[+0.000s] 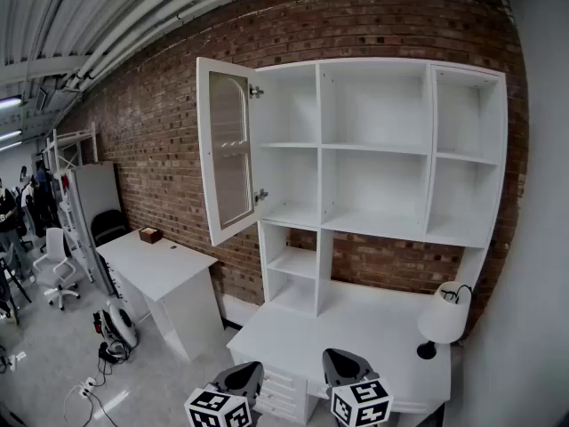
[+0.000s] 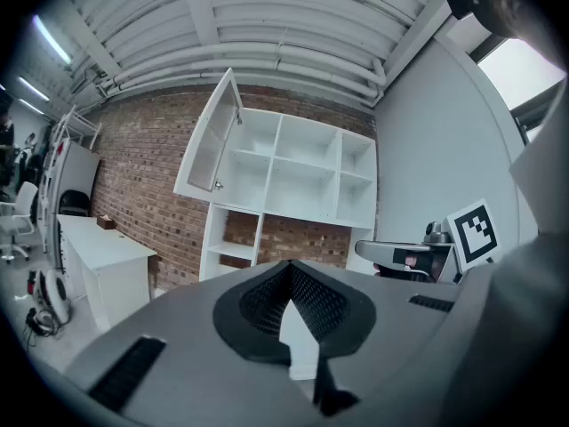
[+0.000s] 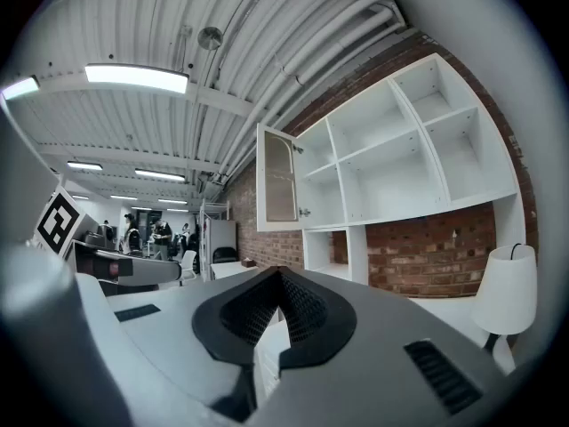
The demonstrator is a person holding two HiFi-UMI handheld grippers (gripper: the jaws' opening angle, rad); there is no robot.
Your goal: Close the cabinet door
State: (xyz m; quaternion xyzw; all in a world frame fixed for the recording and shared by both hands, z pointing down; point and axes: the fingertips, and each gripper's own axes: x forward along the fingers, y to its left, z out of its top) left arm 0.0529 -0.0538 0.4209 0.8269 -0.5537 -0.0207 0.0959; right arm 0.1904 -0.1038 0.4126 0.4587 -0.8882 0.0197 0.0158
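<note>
Nearest, the left gripper (image 2: 290, 269) and the right gripper (image 3: 279, 276) are held low and level above the front edge of the white table (image 1: 356, 327). Each has its fingers (image 2: 327, 306) pressed together with nothing between them. That suits this step, since a push needs no grip and closed tips make a firm, narrow pusher. A white table lamp (image 1: 442, 317) stands on the table's right side, so I would keep the right gripper still to avoid knocking it. Above and behind the table hangs the open-shelved white cabinet (image 1: 382, 149). Its single glazed cabinet door (image 1: 227, 163) stands wide open at the left end, swung out toward the room on two hinges (image 1: 258, 196) at its right edge. The reach has not begun, and both grippers are well apart from the door. The left gripper looks the better choice, being on the door's side. I would raise it, take it round the free left edge and set the closed tips on the white frame of the outer face, not on the pane. Contact near the free edge and far from the hinges gives the most leverage. Then follow the door's arc rightward and back toward the brick wall (image 1: 142, 123), slowing near the end so it seats without banging.
</note>
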